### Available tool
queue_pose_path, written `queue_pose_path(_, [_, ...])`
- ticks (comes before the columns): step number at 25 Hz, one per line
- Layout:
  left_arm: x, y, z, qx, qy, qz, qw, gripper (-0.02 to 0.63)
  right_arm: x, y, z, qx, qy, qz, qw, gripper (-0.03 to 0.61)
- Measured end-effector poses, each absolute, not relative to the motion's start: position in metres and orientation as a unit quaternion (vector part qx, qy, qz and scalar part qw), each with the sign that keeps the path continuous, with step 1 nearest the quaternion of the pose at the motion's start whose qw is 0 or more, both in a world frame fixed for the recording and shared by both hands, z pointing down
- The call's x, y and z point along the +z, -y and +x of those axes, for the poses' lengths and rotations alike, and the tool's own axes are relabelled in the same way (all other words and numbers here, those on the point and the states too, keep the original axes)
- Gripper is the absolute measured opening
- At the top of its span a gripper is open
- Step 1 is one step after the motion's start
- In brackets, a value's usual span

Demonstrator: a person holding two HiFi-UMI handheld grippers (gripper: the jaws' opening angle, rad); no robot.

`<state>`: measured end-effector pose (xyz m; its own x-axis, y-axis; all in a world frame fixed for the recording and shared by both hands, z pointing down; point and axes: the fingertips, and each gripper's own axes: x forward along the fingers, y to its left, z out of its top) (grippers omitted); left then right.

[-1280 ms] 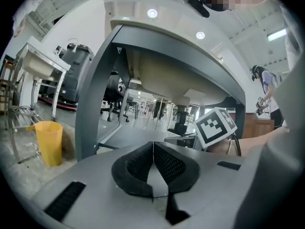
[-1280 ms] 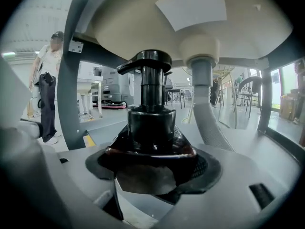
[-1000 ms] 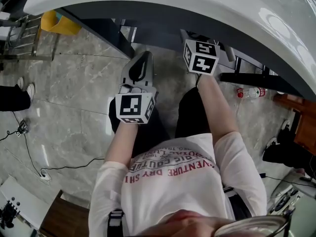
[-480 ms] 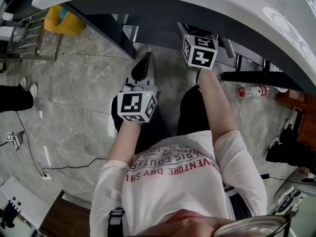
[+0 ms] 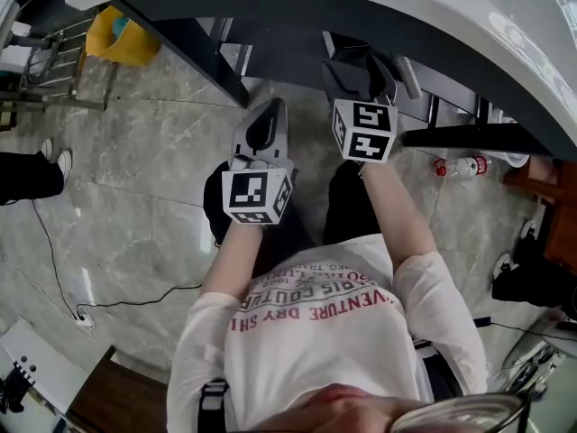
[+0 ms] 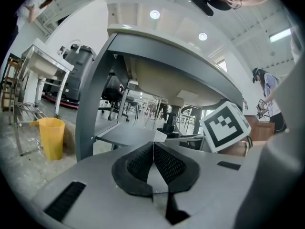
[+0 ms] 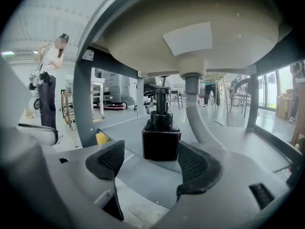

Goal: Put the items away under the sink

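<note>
Bottle (image 7: 161, 137) on grey shelf (image 7: 233, 144) under sink (image 7: 190, 27) — right gripper (image 7: 152, 160) jaws apart, left gripper (image 6: 153, 156) closed.

I stand on a floor (image 5: 135, 197) of grey, marbled tiles, glossy enough to catch the light. A thin black cable (image 5: 135, 300) trails across it at my left, and a clear plastic bottle (image 5: 456, 167) lies on it at my right. Before me the white sink (image 5: 379, 7) curves over a dark grey steel frame (image 6: 97, 104) with a flat grey shelf (image 6: 126, 133) low inside it. A yellow bin (image 6: 51, 137) stands beyond the frame's left leg, near a metal rack (image 5: 41, 59). Round lamps (image 6: 154, 14) shine in the white ceiling.
</note>
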<state>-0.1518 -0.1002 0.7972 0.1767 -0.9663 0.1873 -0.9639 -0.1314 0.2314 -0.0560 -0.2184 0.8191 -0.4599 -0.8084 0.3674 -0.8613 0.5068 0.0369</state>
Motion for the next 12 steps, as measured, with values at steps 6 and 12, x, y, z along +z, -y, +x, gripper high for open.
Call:
queue_pose_path(6, [0.795, 0.096, -0.145, 0.0, 0.654, 0.742, 0.149, 0.023, 0.814, 0.186, -0.036, 0.076, 0.85, 0.499, 0.151, 0.047])
queue_pose_path(12, [0.79, 0.089, -0.13, 0.014, 0.655, 0.741, 0.146, 0.023, 0.791, 0.148, -0.041, 0.037, 0.896, 0.428, 0.116, 0.025])
